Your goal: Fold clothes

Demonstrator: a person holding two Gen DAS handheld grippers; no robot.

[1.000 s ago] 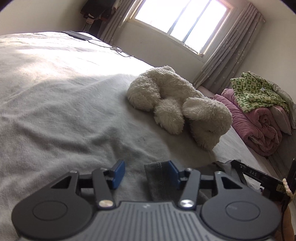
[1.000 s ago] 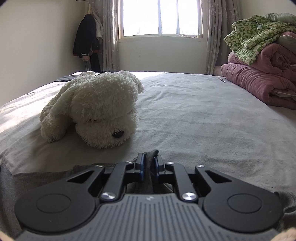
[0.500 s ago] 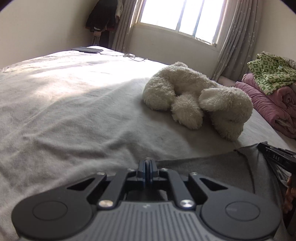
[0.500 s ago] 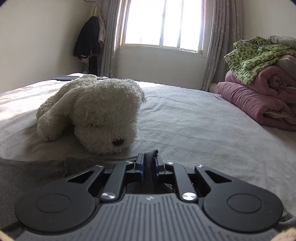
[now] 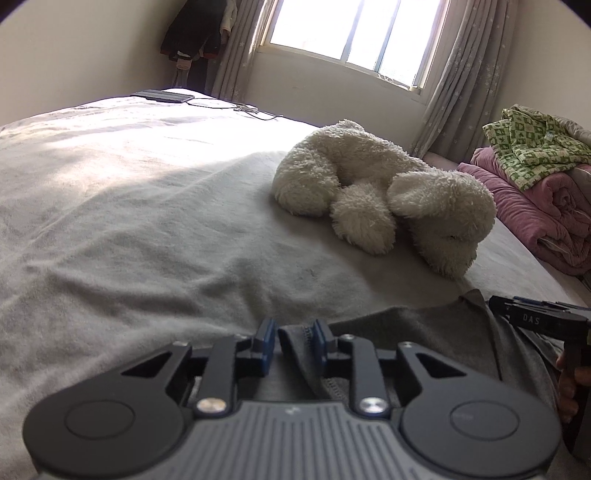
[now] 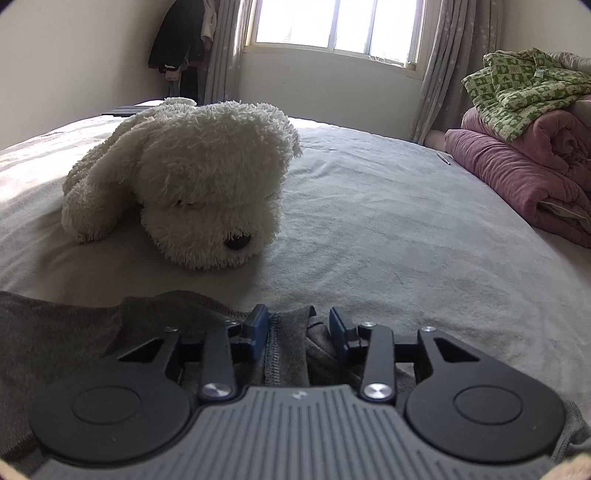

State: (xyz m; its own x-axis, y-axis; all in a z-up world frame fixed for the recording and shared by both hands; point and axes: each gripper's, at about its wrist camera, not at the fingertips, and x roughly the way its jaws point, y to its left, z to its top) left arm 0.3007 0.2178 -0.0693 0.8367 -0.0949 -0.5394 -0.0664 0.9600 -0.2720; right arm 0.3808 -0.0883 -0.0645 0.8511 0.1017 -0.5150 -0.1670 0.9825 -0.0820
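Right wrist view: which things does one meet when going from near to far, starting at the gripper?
right gripper → grey garment → white plush dog → window

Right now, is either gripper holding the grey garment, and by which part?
Neither grips it. Both the left gripper and the right gripper have just been opening; the grey garment lies loose between the pads, by its stitched hem.

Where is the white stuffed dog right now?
The stuffed dog lies on the bed, just beyond the grey garment, left of the pink quilts.
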